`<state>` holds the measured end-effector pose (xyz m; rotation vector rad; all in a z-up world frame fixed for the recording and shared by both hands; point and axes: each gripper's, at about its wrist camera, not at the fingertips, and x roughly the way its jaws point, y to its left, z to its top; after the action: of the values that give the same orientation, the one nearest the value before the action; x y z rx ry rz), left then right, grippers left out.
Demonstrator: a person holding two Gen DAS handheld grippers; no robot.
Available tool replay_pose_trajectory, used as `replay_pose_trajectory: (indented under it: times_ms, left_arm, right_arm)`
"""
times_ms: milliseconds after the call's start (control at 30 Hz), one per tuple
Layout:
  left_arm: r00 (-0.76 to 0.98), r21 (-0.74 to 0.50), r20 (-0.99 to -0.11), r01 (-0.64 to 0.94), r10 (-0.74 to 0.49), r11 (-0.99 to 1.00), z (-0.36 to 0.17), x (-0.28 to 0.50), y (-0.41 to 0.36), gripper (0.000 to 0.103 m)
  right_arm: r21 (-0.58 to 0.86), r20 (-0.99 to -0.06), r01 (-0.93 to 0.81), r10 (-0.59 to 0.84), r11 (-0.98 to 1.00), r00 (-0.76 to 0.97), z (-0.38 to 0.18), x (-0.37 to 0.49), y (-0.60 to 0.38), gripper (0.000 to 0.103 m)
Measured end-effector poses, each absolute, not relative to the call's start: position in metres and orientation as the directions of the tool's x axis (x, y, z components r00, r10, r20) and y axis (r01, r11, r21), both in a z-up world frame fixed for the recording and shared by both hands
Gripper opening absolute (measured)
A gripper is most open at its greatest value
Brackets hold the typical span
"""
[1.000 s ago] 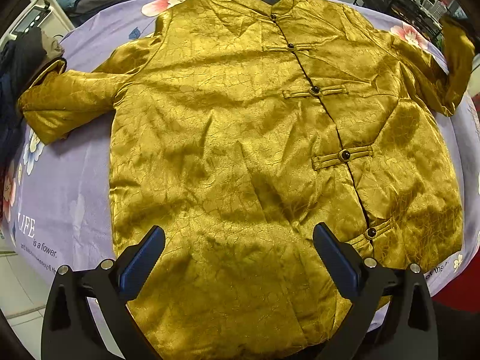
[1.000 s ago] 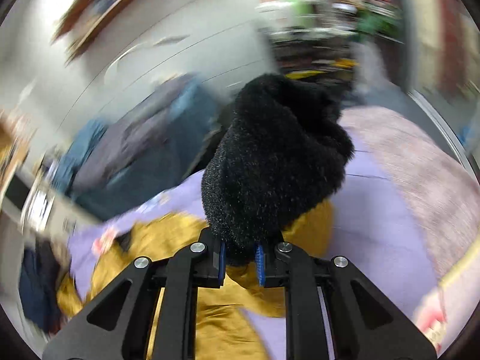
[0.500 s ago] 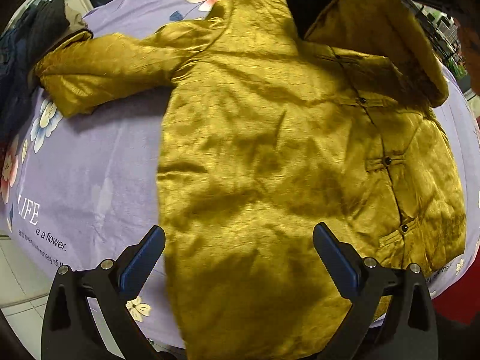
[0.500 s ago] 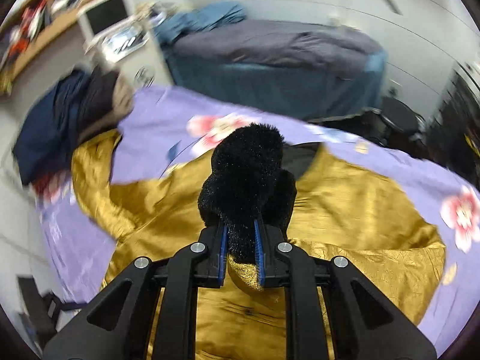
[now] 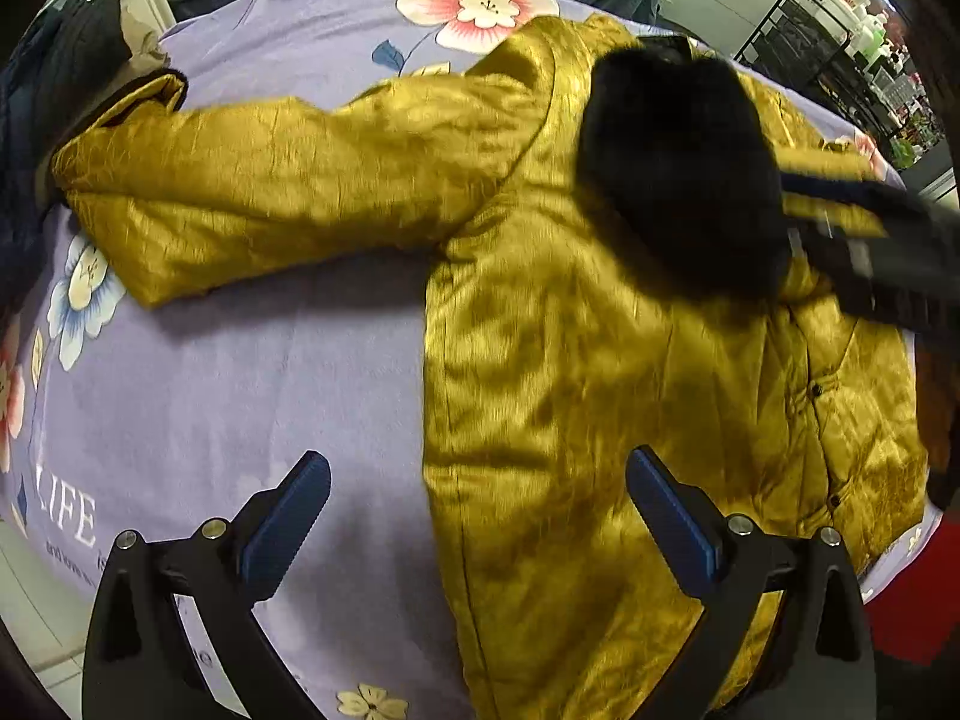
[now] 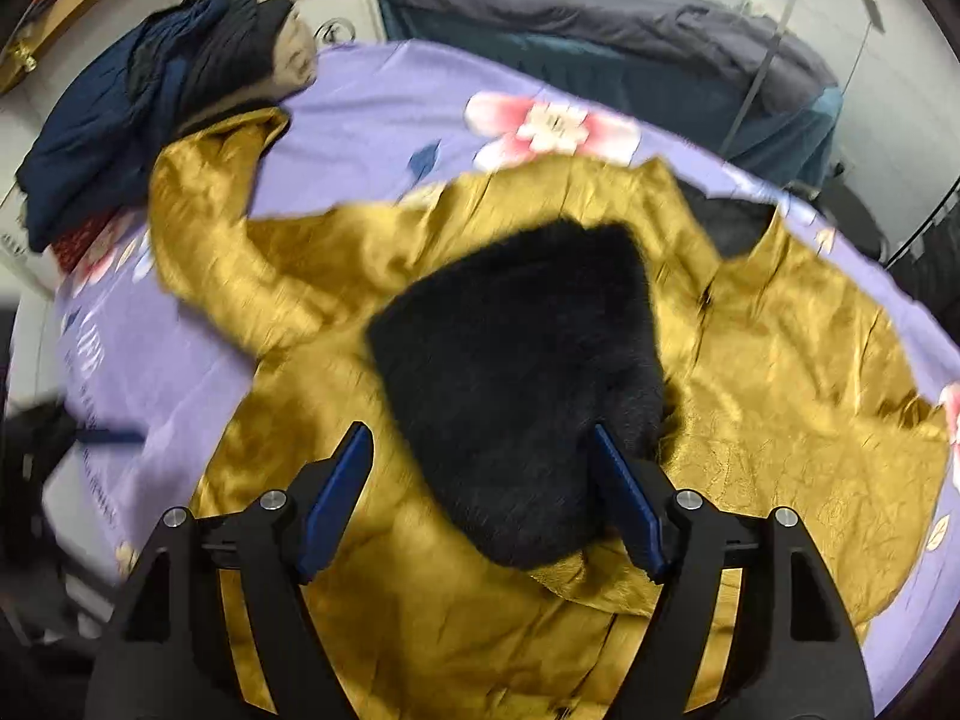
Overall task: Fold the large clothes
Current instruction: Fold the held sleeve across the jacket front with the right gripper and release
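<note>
We are finding the gold jacket (image 5: 600, 396) lying front-up on a surface covered by a lilac floral sheet (image 5: 252, 372). One sleeve (image 5: 270, 180) is stretching out sideways across the sheet, its cuff reaching a pile of dark clothes (image 6: 138, 120) at the sheet's edge. The other sleeve is lying folded across the chest, and we are seeing its black fleece lining (image 6: 522, 384) turned outward on top of the gold fabric. We are observing the right gripper (image 6: 486, 498) pointing steeply down over that folded sleeve; its jaws are opening, the blue pads are standing well apart on either side of the black lining, and we are not seeing them press on it. In the left wrist view the right gripper (image 5: 864, 240) is appearing as a blurred dark shape at the right edge, beside the black lining. We are noting the left gripper (image 5: 480, 516) hanging over the near side of the jacket, its jaws wide apart and holding nothing; one blue pad is showing over bare sheet, the other over the jacket's body, with the side seam running between them. We are seeing black knot buttons down the jacket's front closure (image 5: 822, 438) at the right. Behind the surface a bed (image 6: 600, 18) with grey bedding is standing against the wall.
</note>
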<state>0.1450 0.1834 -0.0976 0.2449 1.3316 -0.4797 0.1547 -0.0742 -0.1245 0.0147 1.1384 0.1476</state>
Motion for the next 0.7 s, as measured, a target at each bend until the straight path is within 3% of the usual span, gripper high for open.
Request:
replay_pose_trajectory:
  times_ms: [167, 367, 533, 700]
  left_arm:
    - [0.182, -0.135, -0.952, 0.469, -0.245, 0.873, -0.086, 0.168, 0.162, 0.097]
    - [0.148, -0.233, -0.931, 0.463, -0.334, 0.855, -0.082, 0.188, 0.114, 0.097]
    - [0.156, -0.224, -0.929, 0.484, -0.335, 0.846, -0.082, 0.195, 0.074, 0.096]
    - [0.147, -0.162, -0.947, 0.549, -0.285, 0.820, -0.093, 0.181, 0.046, 0.096]
  right_arm:
    - [0.166, -0.905, -0.020, 0.161, 0.986, 0.394, -0.126, 0.124, -0.101, 0.074]
    - [0.204, -0.884, 0.211, 0.087, 0.956, 0.459, -0.110, 0.105, -0.175, 0.074]
    - [0.228, -0.895, 0.383, 0.038, 0.895, 0.444, -0.118, 0.096, -0.230, 0.074]
    - [0.121, -0.948, 0.450, -0.031, 0.885, 0.317, -0.148, 0.105, -0.256, 0.074]
